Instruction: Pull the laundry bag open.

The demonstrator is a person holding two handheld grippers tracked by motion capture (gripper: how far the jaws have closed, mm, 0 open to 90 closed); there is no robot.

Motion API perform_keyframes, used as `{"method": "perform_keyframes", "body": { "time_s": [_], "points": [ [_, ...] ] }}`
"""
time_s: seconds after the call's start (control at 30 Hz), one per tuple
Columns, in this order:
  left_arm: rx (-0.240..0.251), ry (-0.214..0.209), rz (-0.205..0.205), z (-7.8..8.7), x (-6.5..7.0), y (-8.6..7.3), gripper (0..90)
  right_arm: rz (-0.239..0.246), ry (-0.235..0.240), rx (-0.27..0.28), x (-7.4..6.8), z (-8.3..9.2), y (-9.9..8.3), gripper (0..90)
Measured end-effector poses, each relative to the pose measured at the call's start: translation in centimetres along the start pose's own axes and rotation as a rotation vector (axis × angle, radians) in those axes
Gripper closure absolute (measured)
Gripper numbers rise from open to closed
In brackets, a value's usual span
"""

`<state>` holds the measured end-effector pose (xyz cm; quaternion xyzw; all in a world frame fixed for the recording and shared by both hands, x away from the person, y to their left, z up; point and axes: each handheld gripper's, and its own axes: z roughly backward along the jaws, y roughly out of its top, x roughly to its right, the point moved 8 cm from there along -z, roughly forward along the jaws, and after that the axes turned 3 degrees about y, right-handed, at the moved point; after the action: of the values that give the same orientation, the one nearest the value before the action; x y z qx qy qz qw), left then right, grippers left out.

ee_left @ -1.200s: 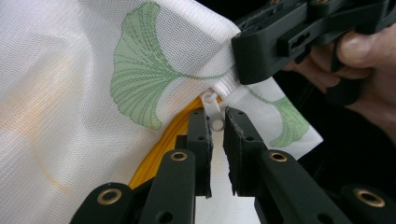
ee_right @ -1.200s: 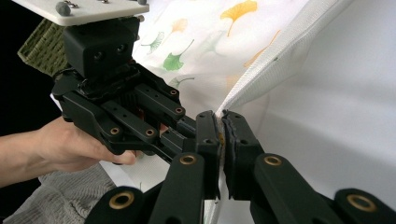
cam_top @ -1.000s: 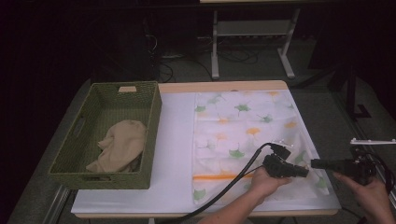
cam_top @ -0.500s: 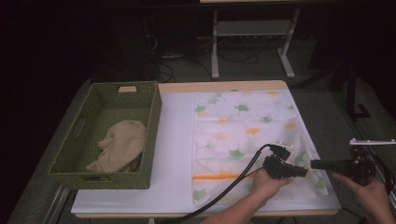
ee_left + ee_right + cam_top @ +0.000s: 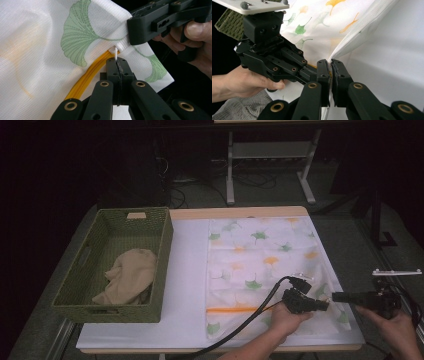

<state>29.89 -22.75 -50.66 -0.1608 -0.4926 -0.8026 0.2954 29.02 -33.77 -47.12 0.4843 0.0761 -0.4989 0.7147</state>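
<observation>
Pinching a small white zipper pull [image 5: 115, 52] at the end of an orange zipper [image 5: 87, 77], the left hand-held gripper [image 5: 320, 305] has just been closing and now sits clamped on that tab at the lower right of the high view. Compared with a second ago, neither hand has shifted; only those jaws have tightened. Just to its right, the right hand-held gripper [image 5: 336, 297] stands clamped on the white hem of the leaf-printed pillowcase [image 5: 260, 255], which lies flat on the bench [image 5: 187, 270] at centre frame. With one gripper anchoring the cloth and the other on the pull, the zipper looks ready to be drawn along. At the left of the frame, a green woven basket [image 5: 162, 240] holds a crumpled beige cloth [image 5: 127, 275].
</observation>
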Motion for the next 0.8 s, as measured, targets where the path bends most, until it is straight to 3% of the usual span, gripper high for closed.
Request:
{"method": "perform_keyframes", "body": {
  "time_s": [0.6,0.8],
  "points": [
    [0.110,-0.010,0.078,0.9,0.3,0.0,90.0,-0.005,0.002,0.010,0.1,0.2,0.0,85.0],
    [0.137,0.014,0.097,1.2,0.1,-0.1,90.0,-0.009,-0.001,0.002,0.1,0.1,-0.1,85.0]
  ]
}}
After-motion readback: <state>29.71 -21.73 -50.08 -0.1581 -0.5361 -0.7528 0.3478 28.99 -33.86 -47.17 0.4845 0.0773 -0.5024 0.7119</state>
